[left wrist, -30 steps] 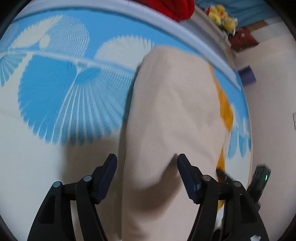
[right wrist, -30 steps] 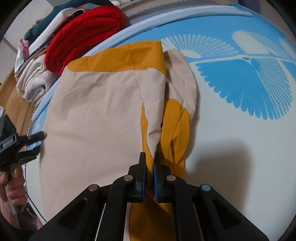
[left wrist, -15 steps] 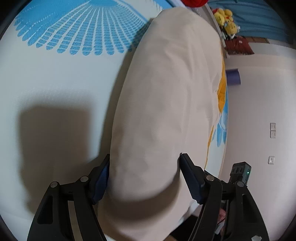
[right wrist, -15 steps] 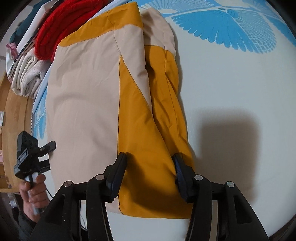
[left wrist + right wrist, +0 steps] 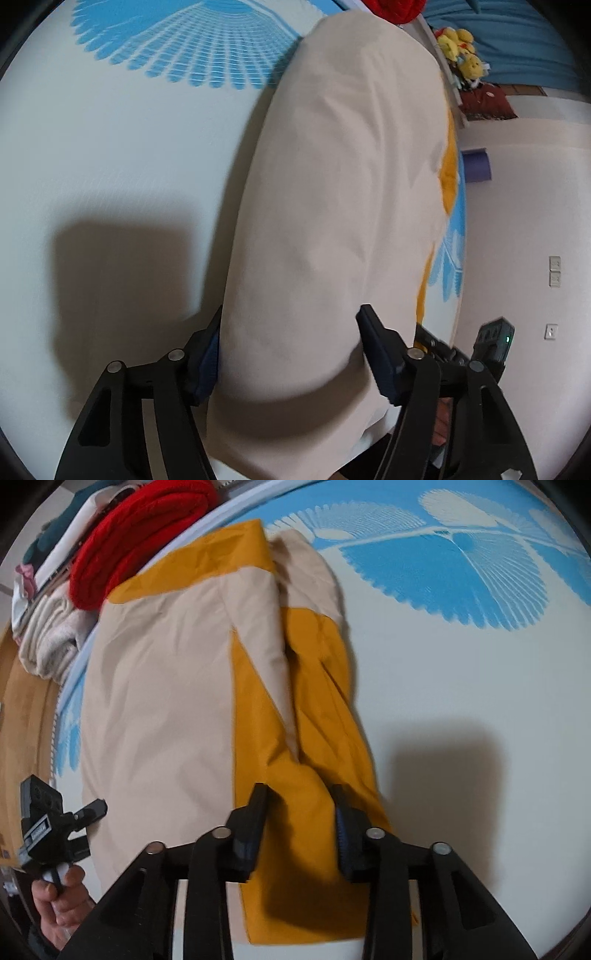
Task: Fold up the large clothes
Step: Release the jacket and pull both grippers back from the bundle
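A large beige garment [image 5: 332, 184] with orange panels [image 5: 306, 738] lies folded lengthwise on the bed. My left gripper [image 5: 291, 350] is open and straddles the beige near end; cloth fills the gap between its fingers. That gripper also shows in the right wrist view [image 5: 55, 830], in a person's hand [image 5: 62, 893]. My right gripper [image 5: 301, 816] sits over the orange near corner. Its jaws are closing, with a raised orange fold between them. The right gripper's body [image 5: 491, 343] peeks in at the left wrist view's lower right.
The white sheet with blue fan prints [image 5: 461, 664] spreads beside the garment. A red knit [image 5: 140, 535] and pale folded cloths [image 5: 51, 642] are piled at the far edge. Yellow plush toys [image 5: 460, 51] and a purple object [image 5: 476, 166] lie beyond the bed, by a wall.
My right gripper let go of a thin orange fold, opened wide, then narrowed over the orange corner. My left gripper dropped lower over the beige end, still open.
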Motion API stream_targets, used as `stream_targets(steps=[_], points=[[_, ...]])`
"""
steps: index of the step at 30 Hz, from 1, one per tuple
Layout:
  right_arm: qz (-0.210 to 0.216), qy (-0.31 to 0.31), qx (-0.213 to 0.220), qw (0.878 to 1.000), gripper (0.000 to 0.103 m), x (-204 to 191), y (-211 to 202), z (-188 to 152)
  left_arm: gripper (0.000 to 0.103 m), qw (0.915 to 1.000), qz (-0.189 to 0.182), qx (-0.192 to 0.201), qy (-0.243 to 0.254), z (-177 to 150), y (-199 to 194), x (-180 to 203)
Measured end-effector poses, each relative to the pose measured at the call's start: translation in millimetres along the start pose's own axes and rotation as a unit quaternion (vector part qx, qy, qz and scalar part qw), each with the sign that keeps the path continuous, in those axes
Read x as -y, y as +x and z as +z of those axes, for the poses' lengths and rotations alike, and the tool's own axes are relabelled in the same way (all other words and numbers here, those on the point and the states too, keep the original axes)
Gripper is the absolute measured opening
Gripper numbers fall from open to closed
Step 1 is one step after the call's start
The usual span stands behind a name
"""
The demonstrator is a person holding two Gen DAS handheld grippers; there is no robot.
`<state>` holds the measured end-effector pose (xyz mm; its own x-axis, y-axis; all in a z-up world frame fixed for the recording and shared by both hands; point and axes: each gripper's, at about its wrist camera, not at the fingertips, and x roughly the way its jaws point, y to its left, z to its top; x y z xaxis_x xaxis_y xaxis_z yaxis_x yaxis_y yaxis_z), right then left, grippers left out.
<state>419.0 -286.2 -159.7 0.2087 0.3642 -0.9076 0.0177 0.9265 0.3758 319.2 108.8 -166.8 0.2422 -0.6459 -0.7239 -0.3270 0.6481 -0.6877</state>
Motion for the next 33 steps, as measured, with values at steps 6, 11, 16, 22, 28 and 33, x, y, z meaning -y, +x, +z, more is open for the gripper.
stream_targets(steps=[6,11,16,22,28,33], points=[[-0.031,0.005,-0.005,0.999,0.048,28,-16,-32,0.069,0.9842,0.137,0.040,0.105,-44,-20,26],[-0.175,-0.050,0.027,0.983,0.048,25,-46,-77,0.068,0.9230,0.296,0.119,0.215,-106,-50,59],[-0.134,-0.067,0.201,0.968,0.054,-15,-137,-136,0.095,0.8786,0.328,0.234,0.257,-182,-108,74],[-0.134,-0.135,0.308,0.932,0.085,-68,-184,-216,0.102,0.8682,0.311,0.280,0.266,-243,-144,91],[-0.137,-0.133,0.324,0.927,0.089,-90,-195,-262,0.102,0.8707,0.282,0.295,0.274,-286,-147,105],[-0.138,-0.146,0.301,0.932,0.090,-99,-182,-277,0.102,0.8769,0.269,0.290,0.273,-296,-129,101]])
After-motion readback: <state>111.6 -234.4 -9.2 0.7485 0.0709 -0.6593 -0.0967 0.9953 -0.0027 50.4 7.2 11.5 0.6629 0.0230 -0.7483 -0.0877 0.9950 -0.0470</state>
